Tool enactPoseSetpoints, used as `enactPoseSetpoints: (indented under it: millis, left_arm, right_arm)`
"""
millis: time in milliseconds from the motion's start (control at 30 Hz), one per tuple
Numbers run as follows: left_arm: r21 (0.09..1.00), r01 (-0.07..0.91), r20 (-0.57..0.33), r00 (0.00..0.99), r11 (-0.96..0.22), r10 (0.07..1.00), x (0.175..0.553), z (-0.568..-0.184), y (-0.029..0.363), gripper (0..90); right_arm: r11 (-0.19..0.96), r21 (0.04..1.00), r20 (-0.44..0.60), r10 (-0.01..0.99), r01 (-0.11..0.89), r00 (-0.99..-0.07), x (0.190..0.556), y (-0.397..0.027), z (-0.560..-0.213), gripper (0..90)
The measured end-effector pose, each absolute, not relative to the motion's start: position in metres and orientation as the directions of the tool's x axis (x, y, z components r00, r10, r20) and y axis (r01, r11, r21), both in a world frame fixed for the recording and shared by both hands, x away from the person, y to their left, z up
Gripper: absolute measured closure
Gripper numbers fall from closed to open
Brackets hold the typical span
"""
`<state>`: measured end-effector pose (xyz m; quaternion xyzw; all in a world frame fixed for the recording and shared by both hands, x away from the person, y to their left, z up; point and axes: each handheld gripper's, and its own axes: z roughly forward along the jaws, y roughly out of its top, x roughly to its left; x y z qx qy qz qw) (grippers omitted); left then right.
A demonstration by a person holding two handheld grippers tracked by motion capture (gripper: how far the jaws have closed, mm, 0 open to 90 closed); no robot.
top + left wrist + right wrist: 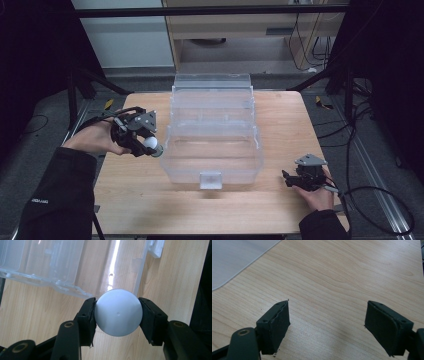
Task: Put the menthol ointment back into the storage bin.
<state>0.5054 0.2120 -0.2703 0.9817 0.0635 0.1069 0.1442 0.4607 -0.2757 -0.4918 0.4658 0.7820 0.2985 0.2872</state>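
- The left tool (148, 146) hangs just off the left wall of the clear bin (212, 135), near that wall's front end, its jaws clamped on a white ball (118, 312) from two opposite sides.
- From the ball, the bin's open front compartment lies to the right and slightly ahead, just over the left wall (the bin is the landmark for everything here); its long axis runs front to back on the desk (280, 210), so a short move across the rim would likely put the ball above it.
- The right tool (325, 326) rests low over the desk well off the bin's front right corner, jaws apart and holding nothing, farther from the ball than the left.
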Motion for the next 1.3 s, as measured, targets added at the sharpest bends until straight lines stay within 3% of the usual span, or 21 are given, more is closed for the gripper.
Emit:
enactPoseSetpoints:
  millis: [667,1300]
  left_arm:
    - [0.264,0.071,0.161,0.980,-0.962,0.116,0.524,-0.295,0.181,50.1]
    - [0.242,0.090,0.106,0.987,-0.966,0.118,0.536,-0.335,0.175,50.0]
  right_arm:
    - [0.388,0.737,-0.172,0.899,0.553,-0.403,0.461,-0.276,-0.492,20.3]
    - [0.390,0.737,-0.173,0.899,0.553,-0.404,0.461,-0.276,-0.492,20.4]
